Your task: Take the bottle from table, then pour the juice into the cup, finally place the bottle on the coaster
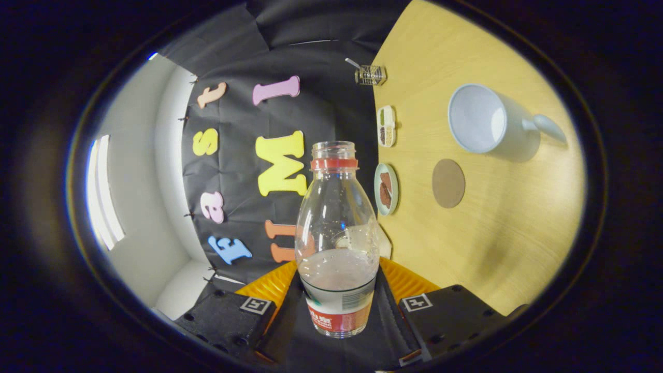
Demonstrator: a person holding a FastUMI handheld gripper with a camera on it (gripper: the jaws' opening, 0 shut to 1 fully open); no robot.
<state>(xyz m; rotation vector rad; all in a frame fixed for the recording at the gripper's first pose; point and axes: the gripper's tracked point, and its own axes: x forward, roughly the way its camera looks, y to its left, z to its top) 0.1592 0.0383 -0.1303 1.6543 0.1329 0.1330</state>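
The tool (336, 298) is clamped on the bottle (336, 238), its two fingers pressing on the lower body from either side, about at the label band; the bottle stands out between them, pointing forward, its open neck with a red ring farthest from the tool; it is clear plastic and uncapped, with a small amount of pale pinkish juice pooled in the lower part near the fingers and droplets on the inner wall; the whole scene is seen rolled on its side, so the wooden counter (497, 248) rises like a wall beside the bottle; on the counter, beyond the fingers, lies a round brown coaster (448, 183), bare, well apart from the bottle; just past the coaster stands a pale blue cup (484, 122) with a handle, its mouth open toward the camera, and its inside looks empty, though the glare makes that hard to judge; nearer the booth's wall, at the counter's edge, sit a small round dish (386, 189) holding something brown, a small divided tray (386, 126) with grains or seeds, and farther off a wire holder (370, 75) with a utensil in it.
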